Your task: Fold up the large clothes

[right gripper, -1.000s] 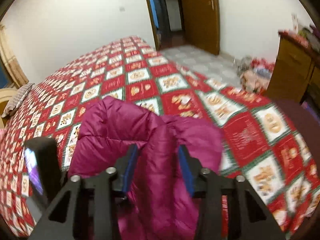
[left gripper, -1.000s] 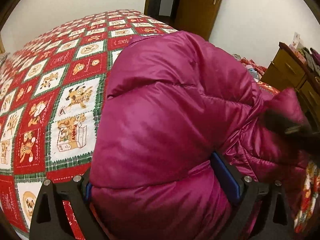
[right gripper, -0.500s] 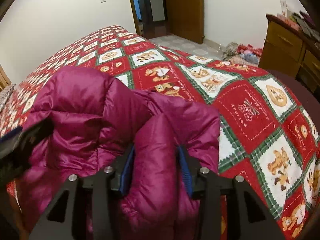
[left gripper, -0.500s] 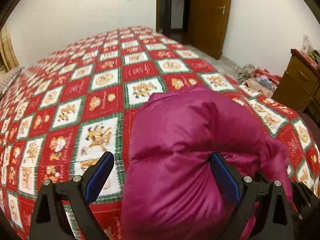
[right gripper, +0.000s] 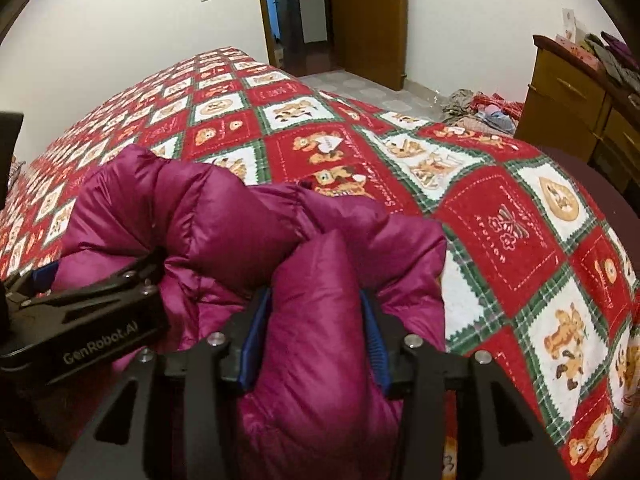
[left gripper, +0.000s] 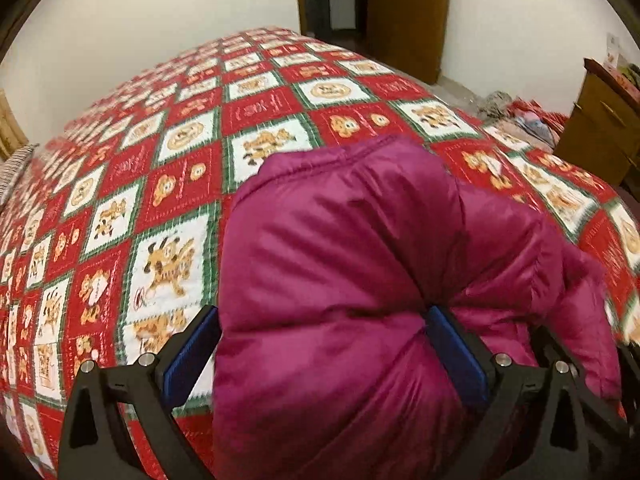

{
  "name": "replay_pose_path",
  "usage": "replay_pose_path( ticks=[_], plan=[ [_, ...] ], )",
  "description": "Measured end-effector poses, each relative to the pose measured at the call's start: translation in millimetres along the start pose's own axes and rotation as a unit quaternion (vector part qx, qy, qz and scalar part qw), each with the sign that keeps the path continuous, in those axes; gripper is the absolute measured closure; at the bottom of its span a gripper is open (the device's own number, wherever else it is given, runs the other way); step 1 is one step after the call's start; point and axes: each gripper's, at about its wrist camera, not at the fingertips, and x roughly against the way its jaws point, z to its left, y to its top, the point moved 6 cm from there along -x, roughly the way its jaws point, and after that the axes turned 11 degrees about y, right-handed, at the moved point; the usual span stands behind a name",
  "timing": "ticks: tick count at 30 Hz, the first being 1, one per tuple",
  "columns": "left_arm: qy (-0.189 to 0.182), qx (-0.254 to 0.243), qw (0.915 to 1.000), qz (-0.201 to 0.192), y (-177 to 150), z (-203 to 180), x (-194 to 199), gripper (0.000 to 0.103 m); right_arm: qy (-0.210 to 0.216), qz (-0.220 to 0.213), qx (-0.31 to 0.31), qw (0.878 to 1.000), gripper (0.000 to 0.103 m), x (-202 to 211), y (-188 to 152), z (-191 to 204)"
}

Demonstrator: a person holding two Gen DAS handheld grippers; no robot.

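Jacket: a magenta puffer jacket (left gripper: 340, 264), shiny fabric, quilted into fat padded bands with stitched seams, bunched into a thick rounded bundle.
Jacket's surface: creased and glossy, with a stitched hem edge running along the top of the far fold in the left wrist view.
Jacket's place: on the bed (right gripper: 520, 208), near its near edge, toward the corner closest to the wooden dresser (right gripper: 568, 92); the far end of the bundle rests on the bedspread.
Bedspread: red, white and green squares printed with cartoon bears and dogs, covering the whole bed.
Left gripper (left gripper: 324, 356): jaws wide apart, a broad padded band of the jacket between them; the right blue pad dents the fabric, the left pad sits at the fold's edge, and I cannot tell if it presses.
Right gripper (right gripper: 314, 336): jaws have just been opening, yet both blue pads lie against a narrower puffed roll of the jacket that fills the gap.
Grippers together: close side by side at the near end of the bundle; the left one's black body shows at the left of the right wrist view.
Room: white walls, a brown door (right gripper: 364, 20), clothes heaped on the floor (right gripper: 484, 110) beside the dresser.
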Motion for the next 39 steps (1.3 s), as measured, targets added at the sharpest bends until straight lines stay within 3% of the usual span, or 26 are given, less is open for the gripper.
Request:
replay_pose_path(
  ticks=[3,5,8,12,18,23,31,39],
  plan=[
    [-0.031,0.012,0.9994,0.010,-8.5,8.6,15.2,0.001,0.007,0.016,0.004,1.000,0.052,6.4,-0.2,-2.5],
    [-0.042,0.011,0.9990,0.006,-16.7,12.3,29.8,0.001,-0.009,0.011,0.021,1.000,0.050,22.3,-2.0,-1.0],
    [-0.036,-0.004,0.9992,-0.017,-30.8,14.7,49.4,0.001,-0.026,-0.026,0.043,0.998,0.050,61.6,-13.5,7.5],
    [-0.023,-0.017,0.9987,-0.041,-46.4,17.7,66.5,0.001,-0.021,-0.043,0.054,0.997,0.049,97.2,-41.0,20.5],
    [-0.024,-0.017,0.9980,-0.056,-77.0,25.3,90.4,0.001,-0.018,-0.029,0.037,0.999,0.046,99.5,-83.5,24.6],
    [-0.021,-0.016,0.9973,-0.068,-104.3,30.0,105.8,0.001,-0.015,-0.056,0.004,0.998,0.046,117.5,-105.3,22.7],
    [-0.028,-0.002,0.9984,-0.049,-166.7,45.4,125.5,0.001,-0.046,-0.074,-0.030,0.996,0.018,150.3,-156.4,30.3],
    [-0.005,-0.035,0.9988,-0.034,-216.0,47.3,133.9,0.001,-0.029,-0.055,-0.049,0.997,0.016,159.5,-188.1,32.9]
  ],
)
